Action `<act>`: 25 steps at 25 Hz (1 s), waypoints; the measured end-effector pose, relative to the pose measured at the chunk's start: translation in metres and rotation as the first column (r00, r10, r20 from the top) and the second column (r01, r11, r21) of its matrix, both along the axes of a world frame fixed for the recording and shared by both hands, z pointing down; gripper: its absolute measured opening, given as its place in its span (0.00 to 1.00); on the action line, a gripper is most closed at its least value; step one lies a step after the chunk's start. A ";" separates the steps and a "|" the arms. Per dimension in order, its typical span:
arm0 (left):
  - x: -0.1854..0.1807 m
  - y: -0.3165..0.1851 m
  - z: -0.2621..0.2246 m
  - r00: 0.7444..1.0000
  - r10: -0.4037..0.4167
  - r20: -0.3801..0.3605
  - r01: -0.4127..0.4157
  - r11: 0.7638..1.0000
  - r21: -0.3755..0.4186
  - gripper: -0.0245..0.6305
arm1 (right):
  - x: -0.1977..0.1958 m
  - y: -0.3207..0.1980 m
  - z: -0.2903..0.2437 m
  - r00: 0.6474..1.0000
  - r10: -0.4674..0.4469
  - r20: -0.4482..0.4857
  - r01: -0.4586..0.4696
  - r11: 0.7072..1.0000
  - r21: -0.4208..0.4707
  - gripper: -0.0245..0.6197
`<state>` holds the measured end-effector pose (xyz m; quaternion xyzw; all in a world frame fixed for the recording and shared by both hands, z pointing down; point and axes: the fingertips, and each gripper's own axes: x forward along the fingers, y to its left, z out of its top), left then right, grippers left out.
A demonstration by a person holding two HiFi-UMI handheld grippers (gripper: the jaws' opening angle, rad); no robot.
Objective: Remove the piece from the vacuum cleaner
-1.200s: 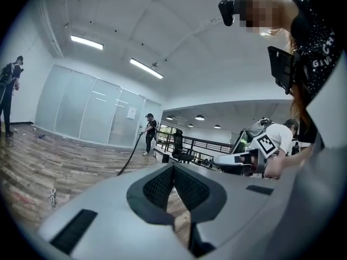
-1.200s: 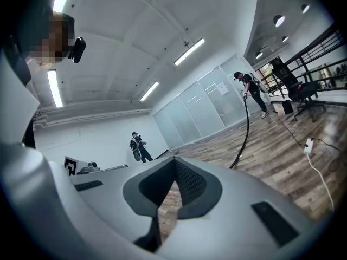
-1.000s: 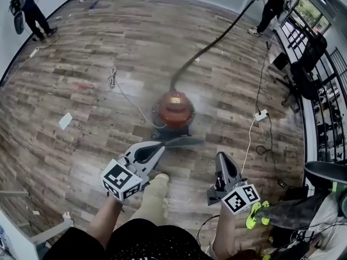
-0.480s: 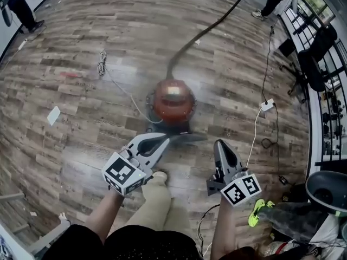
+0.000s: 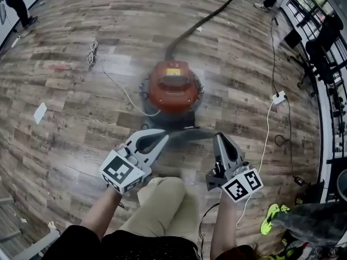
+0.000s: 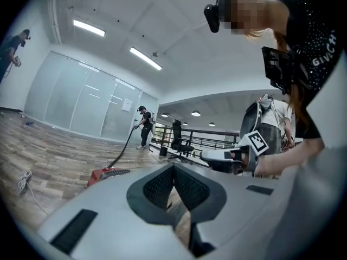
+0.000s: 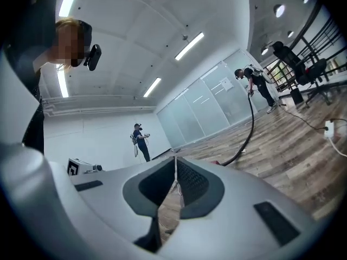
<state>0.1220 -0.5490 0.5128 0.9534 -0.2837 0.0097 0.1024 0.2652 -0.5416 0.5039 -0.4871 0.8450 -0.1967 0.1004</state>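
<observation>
A round red vacuum cleaner [image 5: 173,85] stands on the wood floor, blurred. Its black hose [image 5: 203,20] runs up to the far right, where a person [image 6: 143,126] holds its end. My left gripper [image 5: 162,138] is shut and empty, just short of the vacuum's near side. My right gripper [image 5: 219,138] is also shut and empty, beside it to the right. In the left gripper view the shut jaw tips [image 6: 173,167] point past the vacuum cleaner [image 6: 103,173]. From the right gripper [image 7: 175,158] the hose [image 7: 246,134] curves up to that person.
A white power strip [image 5: 279,97] with cables lies right of the vacuum. A coiled cord [image 5: 92,53] and a sheet of paper [image 5: 39,112] lie on the left. Office chairs [image 5: 325,37] and a railing line the right edge. My bent knee [image 5: 168,205] is below the grippers.
The vacuum has come nearer and looms larger in the head view as I move toward it. Both grippers stay shut and side by side.
</observation>
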 end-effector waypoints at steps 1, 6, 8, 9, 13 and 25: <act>0.003 -0.003 0.019 1.000 -0.001 -0.010 0.001 1.000 0.004 0.05 | 0.004 -0.002 0.018 1.000 0.005 -0.001 -0.005 1.000 0.009 0.05; 0.012 -0.016 0.097 1.000 -0.017 -0.026 0.019 0.999 0.050 0.05 | 0.014 -0.011 0.096 1.000 0.003 -0.001 -0.003 0.997 0.071 0.05; 0.016 -0.019 0.116 0.999 -0.017 -0.042 0.020 0.996 0.082 0.05 | 0.018 -0.013 0.116 1.000 0.000 -0.021 0.002 0.996 0.094 0.05; 0.018 -0.020 0.124 0.999 -0.021 -0.043 0.026 0.995 0.097 0.05 | 0.020 -0.014 0.124 0.999 0.004 -0.033 0.000 0.995 0.105 0.05; 0.018 -0.025 0.149 0.997 -0.076 0.001 0.075 0.987 0.140 0.06 | 0.032 -0.014 0.142 0.997 0.031 -0.075 -0.021 0.992 0.124 0.28; 0.019 -0.019 0.227 0.996 0.016 0.084 -0.014 0.999 -0.034 0.42 | 0.095 -0.040 0.216 0.956 0.043 -0.289 -0.046 0.999 -0.004 0.48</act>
